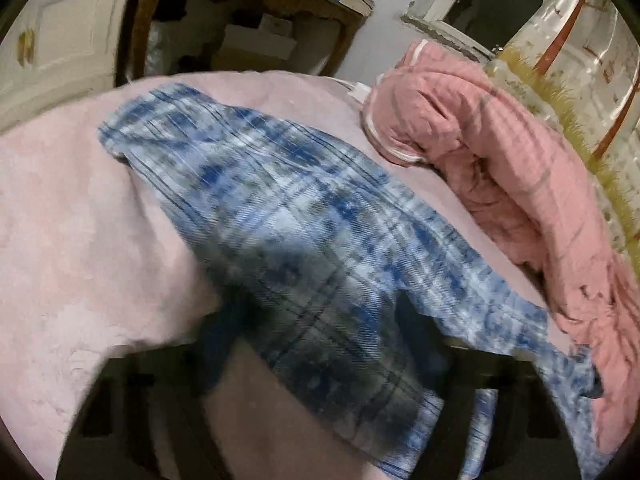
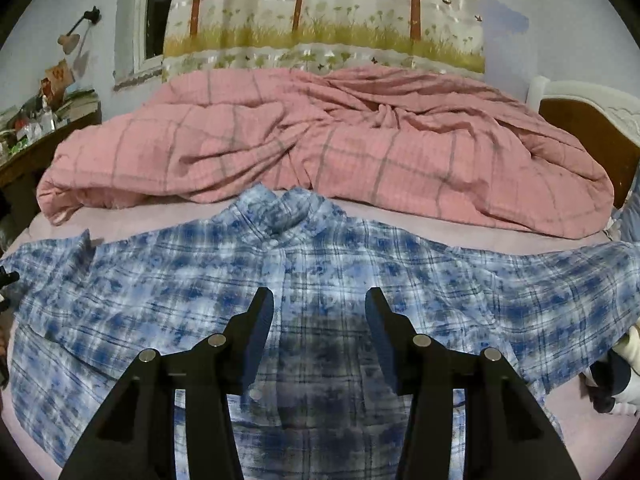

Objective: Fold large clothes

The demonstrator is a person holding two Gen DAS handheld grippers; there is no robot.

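A blue and white plaid shirt (image 2: 320, 280) lies spread front-up on the pink bed sheet (image 2: 440, 224), collar toward the far side, sleeves out to both sides. My right gripper (image 2: 320, 304) is open and empty, hovering over the shirt's button placket at chest height. In the left wrist view the shirt's sleeve (image 1: 280, 220) runs away across the sheet (image 1: 72, 220), and its near part drapes between and over my left gripper (image 1: 320, 344). The image is blurred and the cloth hides the fingertips, so its state is unclear.
A crumpled pink checked duvet (image 2: 340, 148) lies along the far side of the bed, also in the left wrist view (image 1: 520, 168). A patterned curtain (image 2: 320, 20) hangs behind. A cluttered wooden desk (image 1: 240, 12) stands beyond the bed end. The headboard (image 2: 592, 136) is at right.
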